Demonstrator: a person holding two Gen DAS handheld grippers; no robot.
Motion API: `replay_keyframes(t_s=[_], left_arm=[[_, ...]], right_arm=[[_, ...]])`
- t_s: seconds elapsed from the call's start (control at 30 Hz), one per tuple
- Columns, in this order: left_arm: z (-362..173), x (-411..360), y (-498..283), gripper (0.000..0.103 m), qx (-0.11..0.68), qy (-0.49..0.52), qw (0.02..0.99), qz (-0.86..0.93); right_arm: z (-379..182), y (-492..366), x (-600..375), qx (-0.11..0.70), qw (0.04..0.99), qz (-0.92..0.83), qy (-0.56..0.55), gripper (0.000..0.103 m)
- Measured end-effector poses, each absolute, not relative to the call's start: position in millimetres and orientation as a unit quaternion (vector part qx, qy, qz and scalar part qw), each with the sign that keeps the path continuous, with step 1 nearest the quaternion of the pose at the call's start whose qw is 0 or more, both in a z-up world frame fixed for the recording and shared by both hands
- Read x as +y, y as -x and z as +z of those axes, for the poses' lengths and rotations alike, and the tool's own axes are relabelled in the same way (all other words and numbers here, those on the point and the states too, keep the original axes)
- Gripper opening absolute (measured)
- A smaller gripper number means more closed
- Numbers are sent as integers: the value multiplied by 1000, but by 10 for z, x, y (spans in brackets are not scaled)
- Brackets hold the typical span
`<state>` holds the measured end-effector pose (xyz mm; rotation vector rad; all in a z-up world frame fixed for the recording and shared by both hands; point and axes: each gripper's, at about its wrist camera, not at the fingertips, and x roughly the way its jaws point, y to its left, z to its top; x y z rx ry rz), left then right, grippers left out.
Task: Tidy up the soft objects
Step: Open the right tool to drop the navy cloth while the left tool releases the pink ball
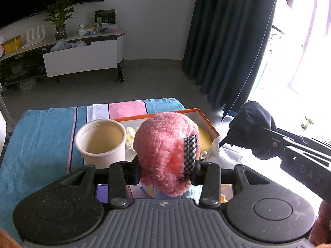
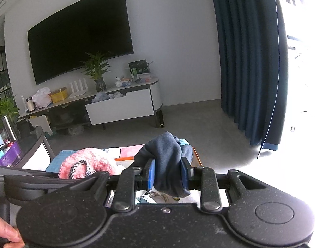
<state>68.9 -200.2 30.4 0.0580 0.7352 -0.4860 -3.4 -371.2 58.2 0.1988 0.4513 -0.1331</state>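
My left jaws are closed part-way on a pink fluffy item: curly, looped pile, rounded and bulky, with a black-and-white checked strap running down its right side. It bulges well above the pads and hangs just below them. My right jaws are closed nearly all the way on a dark navy cloth: matte, soft knit, bunched into folds, pinched between the blue pads, with a loose end drooping under them.

Both held items sit above the surface, over an orange-rimmed box. In the left wrist view, the navy cloth is to the right of the pink item, apart from it.

Just beyond the left jaws:
- a cream-coloured round tub, open-topped, standing upright to the left of the box, touching or just beside it;
- inside the box, a yellow soft item and pale fabric pieces, partly hidden by the pink item.

Tub and box rest on a striped towel, blue with pink and white bands, which covers the surface.

Farther off: grey floor, a low TV cabinet with one white drawer pulled open, a potted plant, a wall-mounted screen and a dark blue curtain beside a bright window.
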Motion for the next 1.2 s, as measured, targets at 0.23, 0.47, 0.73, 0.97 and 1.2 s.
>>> replay_keyframes(t_s=[0.23,0.47,0.73,0.97,1.2], left_arm=[[274,-2063,-756,43,361,-29,902,-235],[232,-2109,-839,43,371,-27,899,-232],[203,-2184,-933,43,377,-27,896,-234],[159,-2241,-1039,43,383,-29,894,-230],[138,-2261,-1089,43,388,-29,893,-224]], right_arm=[[524,-22,-3698,227,966,-68,-98,33],[438,-125,-3693,238,963,-74,-99,34],[393,-244,-3736,248,960,-78,-101,35],[349,-340,-3728,254,959,-83,-96,42],[318,-319,-3711,251,959,-84,-100,49]])
